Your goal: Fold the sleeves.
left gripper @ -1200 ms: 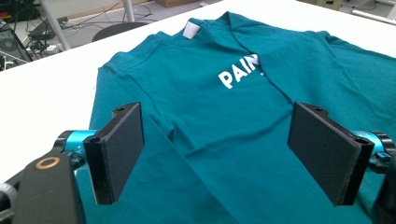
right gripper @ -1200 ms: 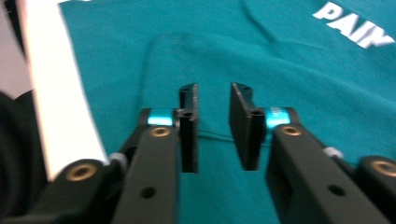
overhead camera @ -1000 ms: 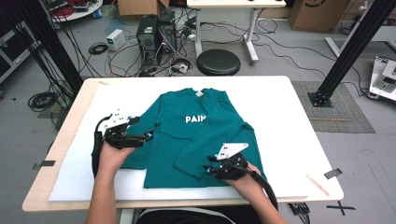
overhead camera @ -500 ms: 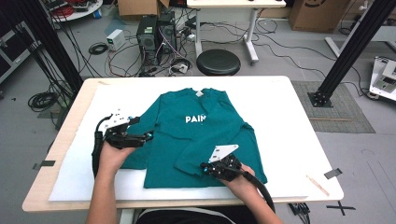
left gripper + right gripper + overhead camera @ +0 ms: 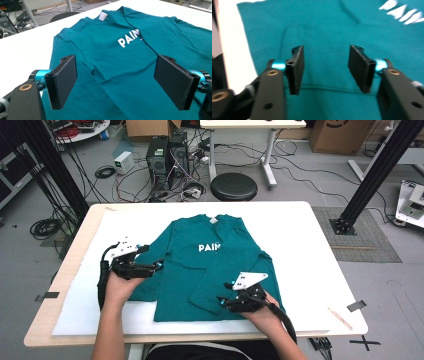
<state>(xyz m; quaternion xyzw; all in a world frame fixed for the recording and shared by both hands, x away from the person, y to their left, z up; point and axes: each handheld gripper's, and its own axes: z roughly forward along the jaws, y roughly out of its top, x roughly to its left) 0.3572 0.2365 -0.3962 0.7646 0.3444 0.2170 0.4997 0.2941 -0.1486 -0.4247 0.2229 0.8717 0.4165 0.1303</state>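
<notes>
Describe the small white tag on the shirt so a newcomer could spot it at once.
On the white-covered table lies a teal shirt printed PAIN. Follow it to the far edge, at the neckline: the white tag sits there, a plain blank patch above the white lettering.

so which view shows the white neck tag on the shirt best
The left gripper view: the tag sits sharp and close at the collar of the shirt. The high view has it as a small white fleck. The right gripper view looks at lower fabric, away from the collar.
</notes>
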